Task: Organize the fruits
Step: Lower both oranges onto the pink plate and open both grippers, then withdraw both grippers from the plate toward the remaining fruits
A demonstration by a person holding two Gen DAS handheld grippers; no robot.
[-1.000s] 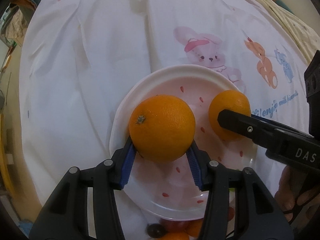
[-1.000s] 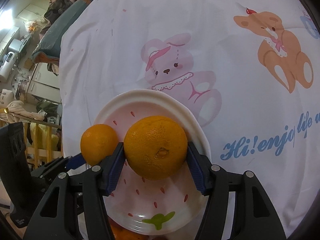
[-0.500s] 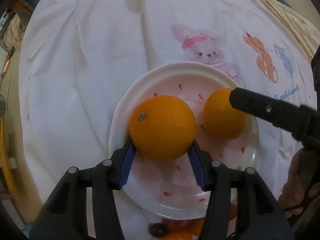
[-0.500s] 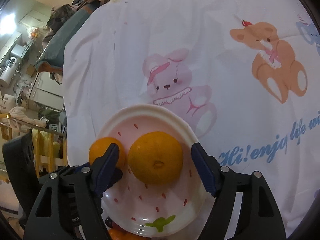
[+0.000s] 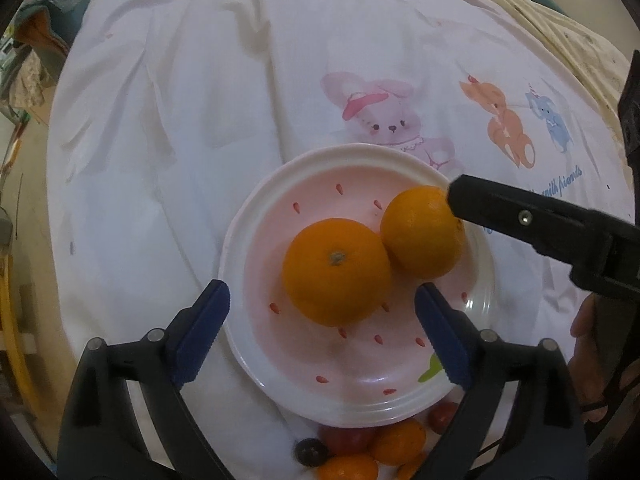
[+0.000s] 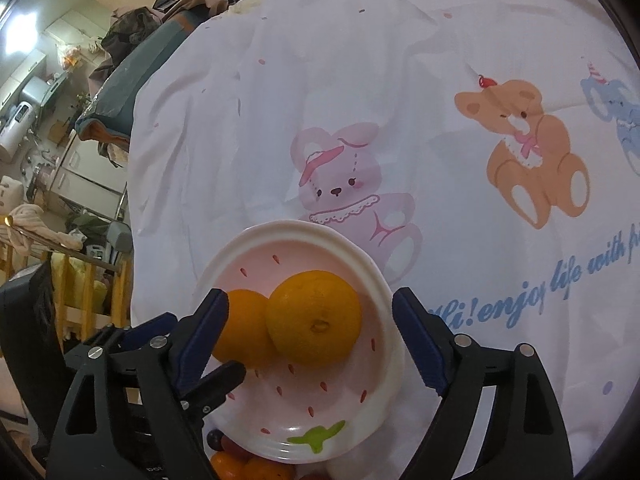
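Two oranges touching on pink plate (image 5: 256, 216) on printed sheet (image 5: 180, 120), big orange (image 5: 337, 271) and small orange (image 5: 422, 231) both released, left claw (image 5: 322, 336) and right claw (image 6: 310, 340) just opened wide, small fruits (image 5: 360, 448) beside plate's near rim

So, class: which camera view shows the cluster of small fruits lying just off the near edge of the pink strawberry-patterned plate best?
The left wrist view: the cluster of small fruits lies in the open below the pink strawberry-patterned plate, so small orange, red and dark pieces can be told apart. In the right wrist view the same cluster is cut off by the frame's bottom edge and partly hidden.
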